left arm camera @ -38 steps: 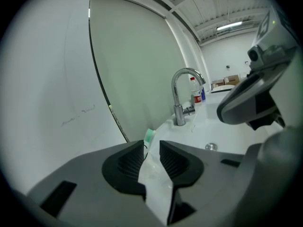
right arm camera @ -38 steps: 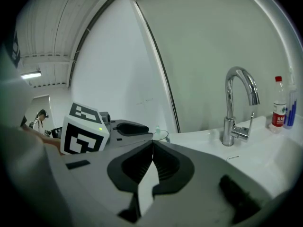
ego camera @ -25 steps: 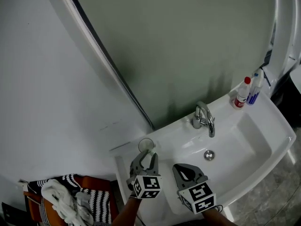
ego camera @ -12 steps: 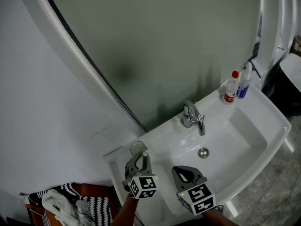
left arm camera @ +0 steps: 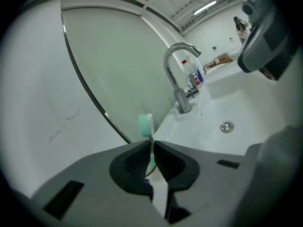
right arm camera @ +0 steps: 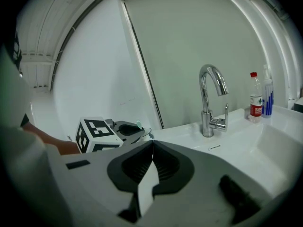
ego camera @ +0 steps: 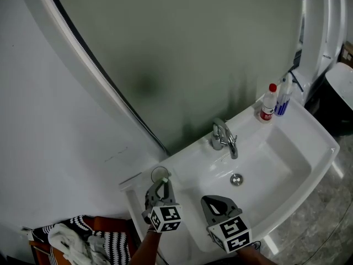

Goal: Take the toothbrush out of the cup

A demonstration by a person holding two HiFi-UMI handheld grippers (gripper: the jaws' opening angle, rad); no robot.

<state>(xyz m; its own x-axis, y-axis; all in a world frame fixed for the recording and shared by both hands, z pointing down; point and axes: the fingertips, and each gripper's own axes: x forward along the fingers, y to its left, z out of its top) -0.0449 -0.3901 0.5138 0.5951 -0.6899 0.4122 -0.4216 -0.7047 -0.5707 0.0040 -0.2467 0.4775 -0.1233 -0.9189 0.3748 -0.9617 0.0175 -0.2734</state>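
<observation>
White sink (ego camera: 185, 162) corner, lower left in the head view: toothbrush (left arm camera: 146, 125) stands in the cup (ego camera: 160, 174), with the left hand-held gripper (left arm camera: 152, 146) closing on its neck. A slanted pull could topple the cup. The right hand-held gripper (right arm camera: 152, 145) has its jaws together, holding nothing.

Room fittings, washroom corner.
- White ceramic rectangular washbasin (ego camera: 309, 148) with a round metal drain (ego camera: 236, 179). A curved chrome tap (ego camera: 223, 138) stands on its back ledge.
- Matte grey-green wall panel (ego camera: 182, 54) behind the basin, bounded by a curved white frame with dark edging (ego camera: 83, 54).
- Plain white wall (ego camera: 44, 126) to the left.
- Grey mottled stone floor (ego camera: 325, 231) (lower right corner only).
- Black-and-white striped cloth (ego camera: 113, 243) draped at lower left.
- Light: dim and even.
</observation>
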